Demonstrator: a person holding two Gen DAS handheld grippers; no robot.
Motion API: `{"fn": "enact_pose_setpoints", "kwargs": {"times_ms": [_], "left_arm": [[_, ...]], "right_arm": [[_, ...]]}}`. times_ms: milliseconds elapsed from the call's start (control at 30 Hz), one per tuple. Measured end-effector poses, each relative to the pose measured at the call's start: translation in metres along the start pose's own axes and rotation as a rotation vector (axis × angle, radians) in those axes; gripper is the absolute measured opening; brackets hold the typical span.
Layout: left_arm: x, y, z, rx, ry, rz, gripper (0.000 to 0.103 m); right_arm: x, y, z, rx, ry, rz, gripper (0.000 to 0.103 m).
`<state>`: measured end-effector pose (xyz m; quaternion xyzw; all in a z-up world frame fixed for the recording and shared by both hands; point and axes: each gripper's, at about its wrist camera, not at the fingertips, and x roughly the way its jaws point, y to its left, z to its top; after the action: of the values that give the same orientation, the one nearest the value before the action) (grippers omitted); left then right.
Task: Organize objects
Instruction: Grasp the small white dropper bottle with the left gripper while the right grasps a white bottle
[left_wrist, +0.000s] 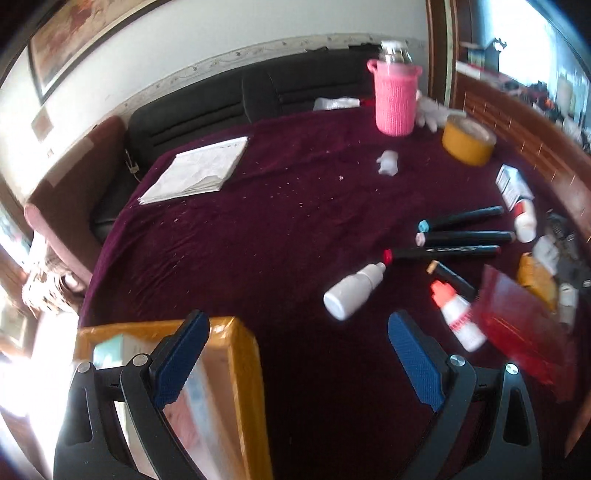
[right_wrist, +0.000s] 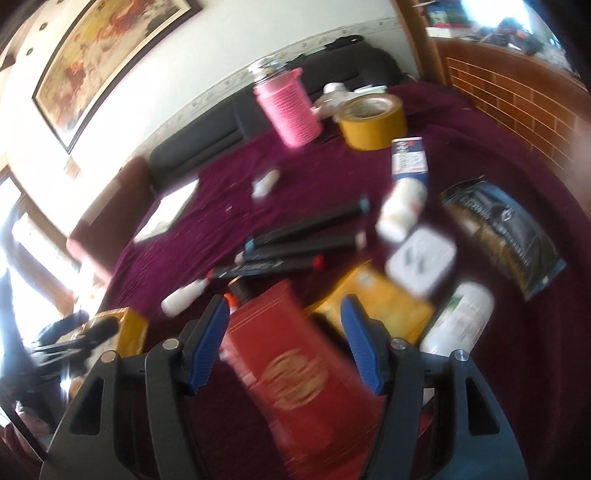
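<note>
We take the flat red rectangular box with a gold emblem (right_wrist: 291, 369) as the thing in hand: in the right wrist view it lies between the blue-padded fingers of our right gripper (right_wrist: 284, 343), whose jaws stand part-open, and through the blur we cannot tell whether the pads press on its sides or merely flank it. It sits at the near edge of the cluster on the maroon-cloth desk (left_wrist: 258, 229), just in front of the row of black marker pens with coloured caps (right_wrist: 295, 240), with a yellow padded envelope (right_wrist: 384, 299) beside it on the right. We judge it to be a light, stiff cardboard carton with a glossy skin, so it should hold its shape under a squeeze but could slip or yaw if pinched near one end; the long side edges near the middle look the safest hold, with moderate pressure so the walls do not buckle. Our left gripper (left_wrist: 295, 354) is released and empty, hovering over the open yellow-rimmed cardboard box (left_wrist: 236, 369) left of the markers, which looks like a likely container. The small white squeeze bottle (left_wrist: 351, 291) near the red box would roll if knocked.
</note>
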<state>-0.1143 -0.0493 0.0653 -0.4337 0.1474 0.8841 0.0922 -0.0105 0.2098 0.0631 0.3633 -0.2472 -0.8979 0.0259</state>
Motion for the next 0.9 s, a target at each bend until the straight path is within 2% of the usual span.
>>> {"fn": "enact_pose_setpoints", "kwargs": {"times_ms": [67, 200, 267, 300, 367, 400, 433, 467, 567, 633, 800, 900], "left_arm": [[0.019, -0.010, 0.007, 0.063, 0.021, 0.028, 0.095], [0.049, -0.044, 0.014, 0.260, 0.005, 0.110, 0.095], [0.061, -0.057, 0.010, 0.314, 0.033, 0.109, 0.096], [0.057, -0.059, 0.010, 0.305, -0.018, 0.115, 0.094], [0.059, -0.062, 0.012, 0.296, 0.020, 0.090, 0.080], [0.057, -0.061, 0.013, 0.265, 0.045, 0.048, 0.051], [0.058, -0.061, 0.013, 0.255, 0.070, 0.023, 0.026], [0.058, -0.062, 0.011, 0.252, 0.085, 0.010, 0.023], [0.048, -0.071, 0.003, 0.283, 0.078, 0.015, 0.022], [0.033, -0.069, -0.003, 0.260, 0.071, -0.005, 0.022], [-0.028, -0.049, -0.019, 0.115, 0.005, -0.104, 0.022], [-0.066, -0.031, -0.039, 0.006, -0.045, -0.180, 0.022]], "right_arm": [[0.001, -0.016, 0.002, 0.037, -0.011, 0.013, 0.061], [0.007, -0.043, 0.003, 0.138, 0.031, 0.012, 0.061], [0.006, -0.046, 0.004, 0.159, 0.034, 0.033, 0.062], [0.005, -0.046, 0.004, 0.156, 0.032, 0.027, 0.062], [0.003, -0.045, 0.004, 0.152, 0.029, 0.028, 0.062], [0.002, -0.044, 0.004, 0.150, 0.027, 0.031, 0.062], [0.000, -0.044, 0.004, 0.146, 0.024, 0.030, 0.062], [-0.002, -0.044, 0.003, 0.141, 0.020, 0.025, 0.062], [-0.004, -0.043, 0.002, 0.135, 0.009, 0.019, 0.062], [-0.005, -0.043, 0.001, 0.135, 0.008, 0.027, 0.062], [-0.003, -0.037, 0.002, 0.111, 0.005, 0.067, 0.062], [0.001, -0.029, 0.000, 0.087, 0.022, 0.124, 0.062]]}}
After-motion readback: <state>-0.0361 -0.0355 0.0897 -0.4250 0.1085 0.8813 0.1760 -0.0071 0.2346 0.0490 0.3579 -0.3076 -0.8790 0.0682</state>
